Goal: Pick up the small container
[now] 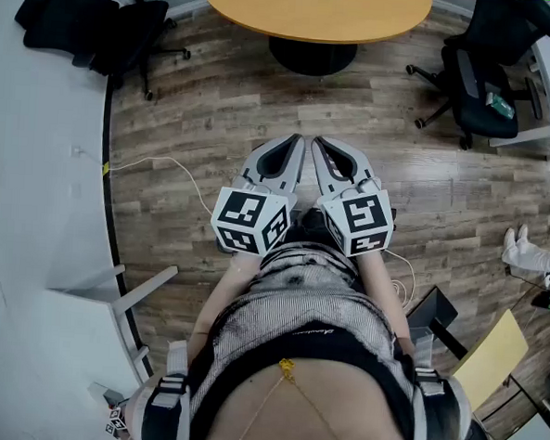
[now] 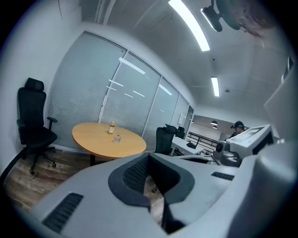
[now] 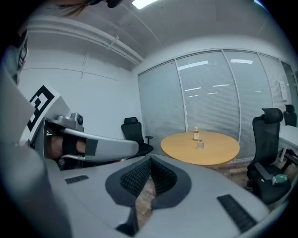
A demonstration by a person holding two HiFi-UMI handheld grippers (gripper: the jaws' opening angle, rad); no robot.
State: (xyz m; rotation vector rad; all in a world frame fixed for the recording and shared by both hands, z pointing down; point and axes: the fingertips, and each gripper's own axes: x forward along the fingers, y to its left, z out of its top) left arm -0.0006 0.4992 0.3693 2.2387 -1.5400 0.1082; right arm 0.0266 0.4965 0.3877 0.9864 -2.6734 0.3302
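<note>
**A:** Head view: my left gripper and right gripper are closed and empty, short of the table.

**B:** Left gripper view?

**A:** The small container stands there beside a bottle. The right gripper view agrees. I'd step closer and open the jaws first.

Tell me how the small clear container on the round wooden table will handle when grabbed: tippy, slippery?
The small clear container looks short and squat, so it probably resists tipping. Its see-through body suggests smooth plastic or glass, possibly slippery. Being small, it is likely light and may slide on the smooth round wooden table if nudged.
</note>
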